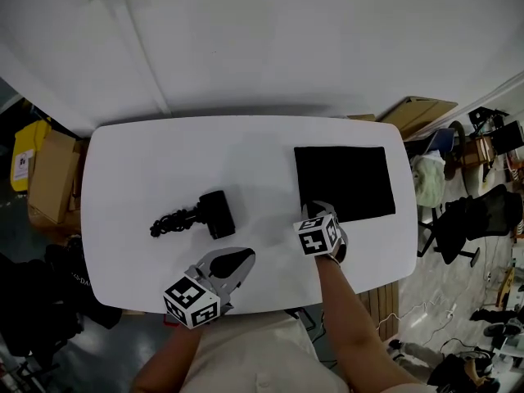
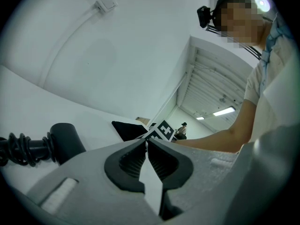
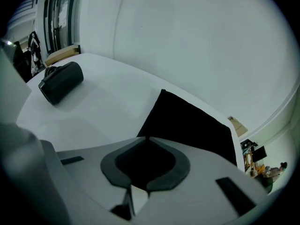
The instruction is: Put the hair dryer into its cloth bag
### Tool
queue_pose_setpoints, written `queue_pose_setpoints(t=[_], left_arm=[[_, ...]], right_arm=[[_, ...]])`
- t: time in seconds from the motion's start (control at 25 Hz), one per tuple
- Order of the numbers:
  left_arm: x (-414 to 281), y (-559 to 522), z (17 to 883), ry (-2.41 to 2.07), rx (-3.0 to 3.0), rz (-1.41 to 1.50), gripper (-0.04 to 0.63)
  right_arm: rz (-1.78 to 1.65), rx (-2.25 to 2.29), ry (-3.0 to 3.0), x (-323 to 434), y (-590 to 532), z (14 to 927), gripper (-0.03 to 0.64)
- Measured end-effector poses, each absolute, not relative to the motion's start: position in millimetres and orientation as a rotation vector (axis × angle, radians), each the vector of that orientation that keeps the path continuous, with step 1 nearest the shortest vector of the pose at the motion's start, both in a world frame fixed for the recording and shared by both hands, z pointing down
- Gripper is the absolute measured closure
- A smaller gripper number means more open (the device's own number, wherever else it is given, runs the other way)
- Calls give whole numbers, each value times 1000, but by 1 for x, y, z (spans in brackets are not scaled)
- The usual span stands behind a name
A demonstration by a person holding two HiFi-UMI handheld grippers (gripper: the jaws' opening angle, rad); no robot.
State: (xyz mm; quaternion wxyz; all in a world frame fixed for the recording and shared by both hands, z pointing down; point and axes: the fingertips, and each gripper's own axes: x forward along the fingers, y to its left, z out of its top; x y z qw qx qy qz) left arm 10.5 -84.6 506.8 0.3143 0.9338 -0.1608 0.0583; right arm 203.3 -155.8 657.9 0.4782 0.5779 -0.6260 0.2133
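Two things lie well apart on the white, round-cornered bench (image 1: pixel 147 162): a stubby black hair dryer (image 1: pixel 214 213) towards the left and a flat black rectangular cloth bag (image 1: pixel 344 182) towards the right. The hair dryer rests on its side, outside the bag, with its coiled black cord (image 1: pixel 172 221) bunched up just beside it on the left.

The left claw (image 1: pixel 246 256) hovers over the bench's near edge, in front of the hair dryer and not touching it. In the left gripper view its ribbed pads meet at the tips with nothing between them (image 2: pixel 146 142), and the hair dryer (image 2: pixel 65 139) sits off to its left.

The right claw (image 1: pixel 315 207) points steeply down at the near left corner of the bag. In the right gripper view its tips are together (image 3: pixel 147 138) on the bag's edge, and black cloth (image 3: pixel 187 125) fills the hollow between the pads, so it has the corner pinched. The bag lies flat.
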Motion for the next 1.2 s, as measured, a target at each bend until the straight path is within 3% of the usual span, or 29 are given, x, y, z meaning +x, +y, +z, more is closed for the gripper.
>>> queue_pose_setpoints(t=[0.48, 1.0, 1.04, 1.16, 1.2], left_arm=[[-22, -116, 519, -558, 2503, 189, 584], [-93, -178, 546, -805, 2727, 580, 583], [-97, -182, 552, -820, 2735, 634, 575], [-100, -187, 572, -795, 2767, 834, 427], [-100, -187, 580, -766, 2781, 916, 415]], right_arm=[[723, 1608, -1666, 206, -156, 621, 592], [853, 1691, -1789, 205, -139, 578, 592], [861, 1692, -1796, 204, -137, 576, 592], [884, 1697, -1817, 202, -133, 572, 592], [895, 1700, -1828, 201, -131, 570, 592]])
